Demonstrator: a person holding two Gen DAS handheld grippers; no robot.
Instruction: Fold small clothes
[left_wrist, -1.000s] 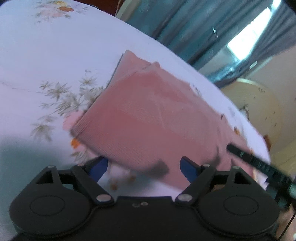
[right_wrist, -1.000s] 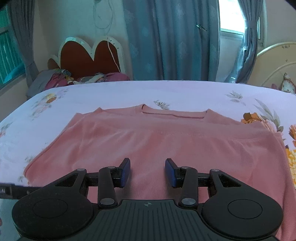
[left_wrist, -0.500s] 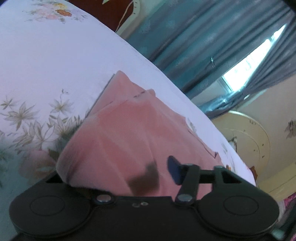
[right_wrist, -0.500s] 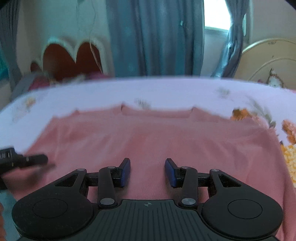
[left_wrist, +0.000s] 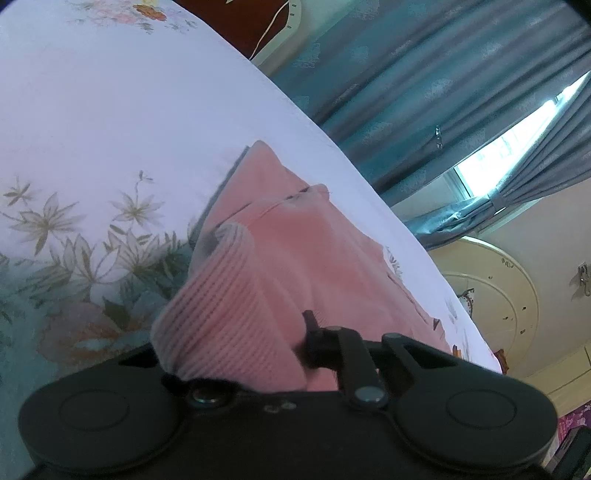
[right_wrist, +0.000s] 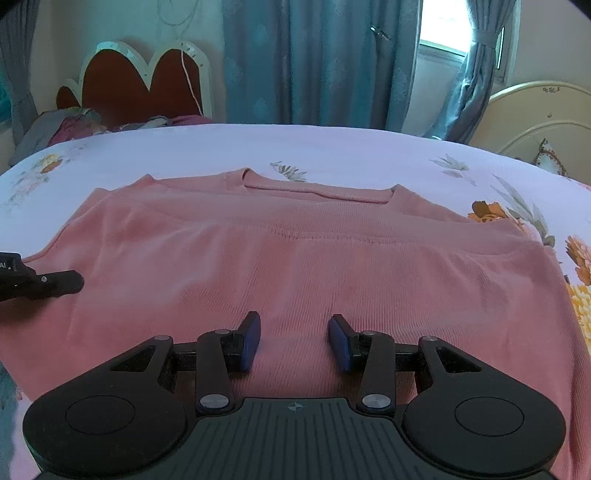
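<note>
A pink ribbed sweater (right_wrist: 295, 258) lies flat on the floral bedsheet (right_wrist: 332, 147), neckline at the far side. In the left wrist view its left edge (left_wrist: 258, 266) is bunched up and rolled between the jaws of my left gripper (left_wrist: 277, 332). Those jaws are closing and press on the cloth, which hides one finger. That gripper's dark finger (right_wrist: 55, 282) also shows at the sweater's left edge in the right wrist view. My right gripper (right_wrist: 294, 339) hovers over the sweater's near part, open, blue pads apart with nothing gripped.
A red heart-shaped headboard (right_wrist: 147, 85) and a pile of clothes (right_wrist: 74, 125) stand at the bed's far left. Teal curtains (right_wrist: 314, 59) hang behind. A cream curved bed frame (right_wrist: 535, 118) is at the right. Bare sheet (left_wrist: 92, 110) surrounds the sweater.
My left gripper came in low onto the sweater's left edge and its jaws closed from wide open, bunching the cloth. The right gripper sank slightly and kept the same opening.
</note>
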